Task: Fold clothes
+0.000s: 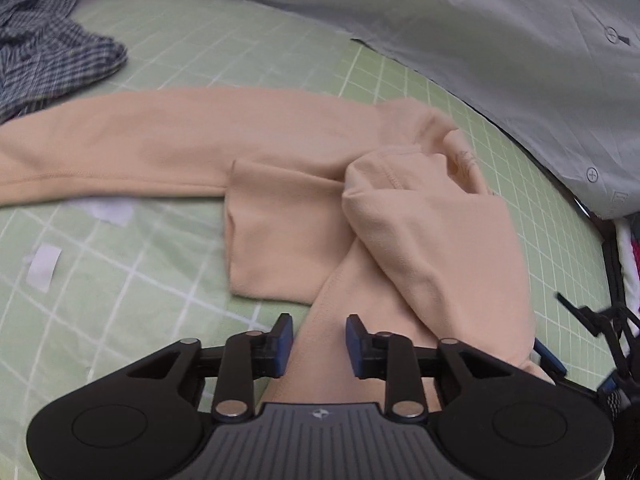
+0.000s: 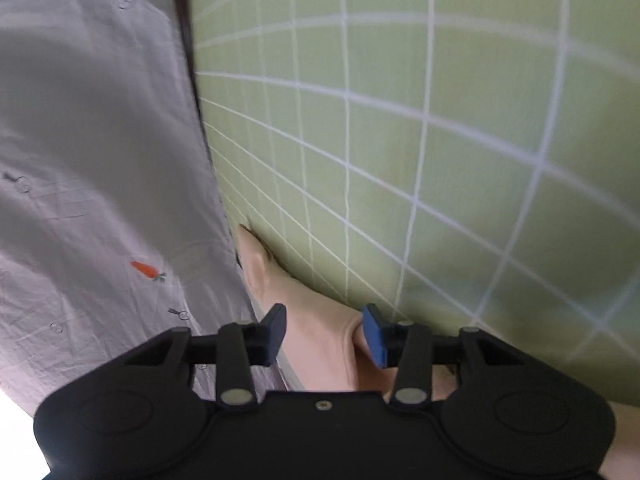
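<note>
A peach long-sleeved garment (image 1: 304,184) lies partly folded on the green grid mat (image 1: 168,60). One sleeve stretches left, and folded layers bunch near the collar at the right. My left gripper (image 1: 319,346) is open, its blue-padded fingers straddling a strip of the peach fabric just above the mat. My right gripper (image 2: 325,334) is open over another part of the peach garment (image 2: 316,328) at the mat's (image 2: 440,160) edge. The right gripper also shows at the right edge of the left wrist view (image 1: 576,364).
A blue-and-white checked garment (image 1: 48,52) lies crumpled at the far left. A pale grey sheet with a carrot print (image 1: 500,32) borders the mat; it also fills the left of the right wrist view (image 2: 92,140). White tape pieces (image 1: 44,266) sit on the mat.
</note>
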Tool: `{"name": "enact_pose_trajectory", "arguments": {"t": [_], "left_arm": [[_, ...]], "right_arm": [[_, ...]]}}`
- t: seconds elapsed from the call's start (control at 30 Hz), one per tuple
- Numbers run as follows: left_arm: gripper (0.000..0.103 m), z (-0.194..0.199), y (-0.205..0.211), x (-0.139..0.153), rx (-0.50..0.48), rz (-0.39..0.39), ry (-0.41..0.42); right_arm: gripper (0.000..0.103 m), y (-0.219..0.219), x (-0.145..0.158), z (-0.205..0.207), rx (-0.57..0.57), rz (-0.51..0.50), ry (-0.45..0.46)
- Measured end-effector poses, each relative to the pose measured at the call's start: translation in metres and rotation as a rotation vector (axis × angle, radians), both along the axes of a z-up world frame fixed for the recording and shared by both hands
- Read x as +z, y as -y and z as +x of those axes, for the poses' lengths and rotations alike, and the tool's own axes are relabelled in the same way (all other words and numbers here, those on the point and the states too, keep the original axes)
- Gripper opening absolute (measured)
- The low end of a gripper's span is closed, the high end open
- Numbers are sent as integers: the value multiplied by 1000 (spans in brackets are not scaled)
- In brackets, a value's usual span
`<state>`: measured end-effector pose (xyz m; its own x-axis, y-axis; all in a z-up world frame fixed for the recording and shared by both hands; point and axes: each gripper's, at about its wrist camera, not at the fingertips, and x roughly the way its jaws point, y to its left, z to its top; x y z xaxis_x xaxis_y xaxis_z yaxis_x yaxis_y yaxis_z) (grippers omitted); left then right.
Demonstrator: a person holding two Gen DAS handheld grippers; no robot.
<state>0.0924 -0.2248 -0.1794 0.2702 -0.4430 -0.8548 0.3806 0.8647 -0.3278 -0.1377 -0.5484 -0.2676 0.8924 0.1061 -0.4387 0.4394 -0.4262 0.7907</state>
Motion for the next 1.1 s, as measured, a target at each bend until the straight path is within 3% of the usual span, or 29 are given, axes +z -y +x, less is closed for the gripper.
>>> {"name": "enact_pose_trajectory", "arguments": {"t": [0.23, 0.4, 0.47, 0.53, 0.6, 0.67, 0.77, 0.9, 1.1], "left_arm": [[38, -6, 5, 0, -12, 14, 43], [46, -16, 18, 1, -60, 61, 101], [49, -22, 24, 2, -93, 90, 132], [51, -27, 29, 1, -126, 120, 165], [53, -30, 31, 0, -140, 133, 182], [54, -30, 31, 0, -139, 130, 180], [57, -26, 29, 0, -121, 111, 155], [58, -25, 28, 1, -116, 117, 143], [64, -24, 27, 0, -110, 107, 132]], "right_arm": [[41, 7, -6, 16, 0, 37, -17], [41, 5, -11, 30, -18, 55, 45], [31, 7, -11, 33, -29, 44, 95], [7, 7, -5, 39, -39, 15, 160], [4, 10, 7, 41, -58, -33, 227], [3, 15, 18, 42, -56, -80, 256], [7, 21, 23, 42, 39, -106, 138], [24, 6, 7, 18, 38, 1, 80], [28, -9, 2, -8, 13, 70, 54]]}}
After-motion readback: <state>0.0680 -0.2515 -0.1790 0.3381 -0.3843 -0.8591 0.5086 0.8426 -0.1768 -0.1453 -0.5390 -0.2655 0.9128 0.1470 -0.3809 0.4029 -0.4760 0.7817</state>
